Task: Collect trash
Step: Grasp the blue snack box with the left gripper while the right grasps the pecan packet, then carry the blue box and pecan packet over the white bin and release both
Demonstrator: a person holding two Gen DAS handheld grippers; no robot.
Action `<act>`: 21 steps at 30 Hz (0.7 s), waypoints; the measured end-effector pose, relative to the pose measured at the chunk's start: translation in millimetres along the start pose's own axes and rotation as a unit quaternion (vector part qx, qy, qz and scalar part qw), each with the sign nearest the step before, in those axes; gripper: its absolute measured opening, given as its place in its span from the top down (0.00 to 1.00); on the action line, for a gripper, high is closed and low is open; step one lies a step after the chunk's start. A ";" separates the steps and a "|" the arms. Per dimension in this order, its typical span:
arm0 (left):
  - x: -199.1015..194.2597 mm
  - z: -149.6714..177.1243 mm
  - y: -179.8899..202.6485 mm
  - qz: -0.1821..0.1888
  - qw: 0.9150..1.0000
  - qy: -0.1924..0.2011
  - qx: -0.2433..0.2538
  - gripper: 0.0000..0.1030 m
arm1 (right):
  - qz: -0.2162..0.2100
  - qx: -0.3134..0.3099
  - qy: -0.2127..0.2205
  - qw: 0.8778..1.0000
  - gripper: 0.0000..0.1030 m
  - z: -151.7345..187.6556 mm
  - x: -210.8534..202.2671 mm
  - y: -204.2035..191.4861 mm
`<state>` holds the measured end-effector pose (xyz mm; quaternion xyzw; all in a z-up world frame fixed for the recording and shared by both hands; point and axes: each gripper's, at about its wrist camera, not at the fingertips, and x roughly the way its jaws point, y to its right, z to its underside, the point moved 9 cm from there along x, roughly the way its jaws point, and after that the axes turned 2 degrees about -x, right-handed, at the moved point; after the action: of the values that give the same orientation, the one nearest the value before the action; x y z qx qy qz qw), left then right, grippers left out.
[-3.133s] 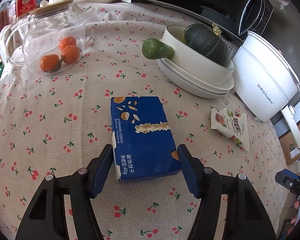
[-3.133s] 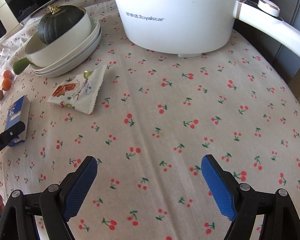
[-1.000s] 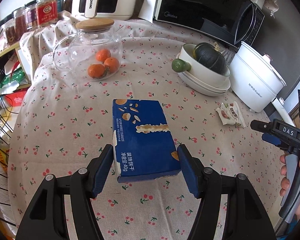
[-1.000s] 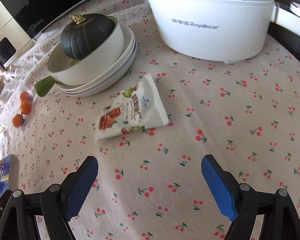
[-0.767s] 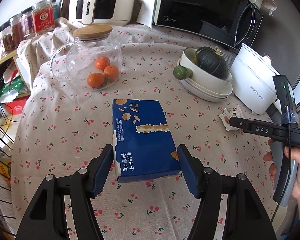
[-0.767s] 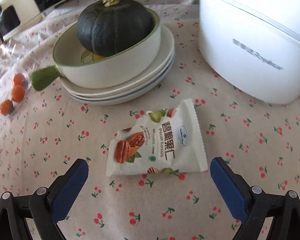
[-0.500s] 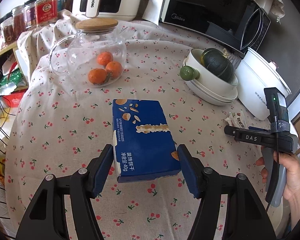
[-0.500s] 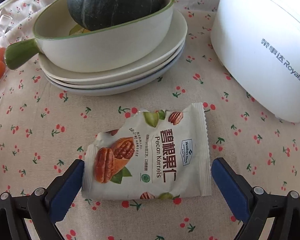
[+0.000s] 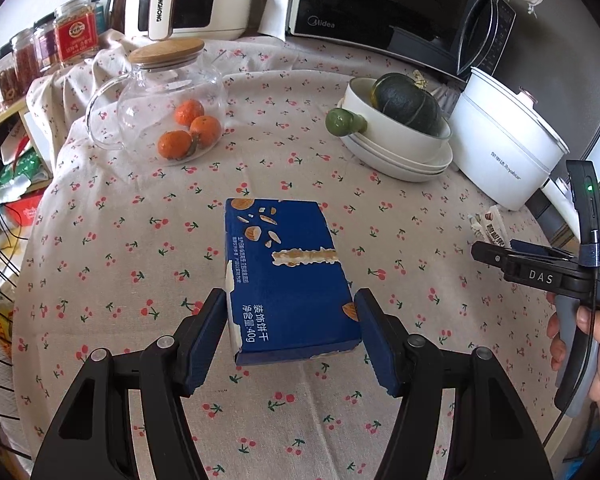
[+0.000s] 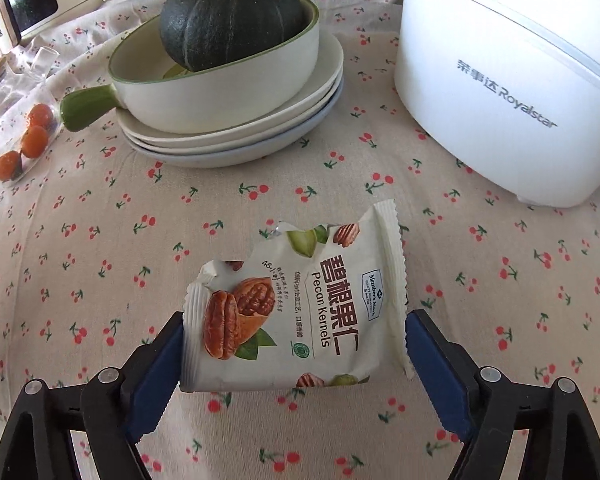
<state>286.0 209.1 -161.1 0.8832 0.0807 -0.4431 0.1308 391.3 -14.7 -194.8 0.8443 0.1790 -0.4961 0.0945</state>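
We are working over a round tabletop (image 9: pixel 100 240) under a cherry-print cloth. Along its far edge the bulky kitchen things are standing out of our way: the white cooker (image 10: pixel 512 92), then the stacked plates (image 10: pixel 300 120) carrying a bowl with a dark green squash (image 10: pixel 232 12), then the glass jar (image 9: pixel 172 92) of oranges toward the far left.

Our left gripper (image 9: pixel 290 330) is carrying the torn blue biscuit box (image 9: pixel 288 276) above the middle of the tabletop, jaws pressing its two long sides so it is riding level while the other hand works.

Our right gripper (image 10: pixel 292 354) is closing in near the right edge, in front of the cooker. Its jaws have just been narrowing and are bracketing the torn pecan packet (image 10: pixel 300 308) across its full width, both pads meeting its crimped ends, so we are judging it gripped.
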 end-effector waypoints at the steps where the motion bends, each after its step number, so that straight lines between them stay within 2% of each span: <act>1: -3.7 3.4 3.7 0.001 1.000 0.000 0.003 0.34 | 0.001 -0.001 0.002 1.000 0.14 6.0 -7.8 3.5; 9: -38.6 33.7 39.6 0.014 0.999 0.005 0.037 0.34 | 0.009 -0.002 0.010 1.000 0.14 46.3 -61.3 14.7; 21: -80.7 88.5 105.1 0.055 0.994 0.003 0.094 0.34 | 0.027 0.012 0.014 0.999 0.14 130.1 -132.6 48.1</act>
<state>197.7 80.1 -130.1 0.8959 -0.0095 -0.4384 0.0712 246.9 -130.4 -143.8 0.8570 0.1517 -0.4833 0.0949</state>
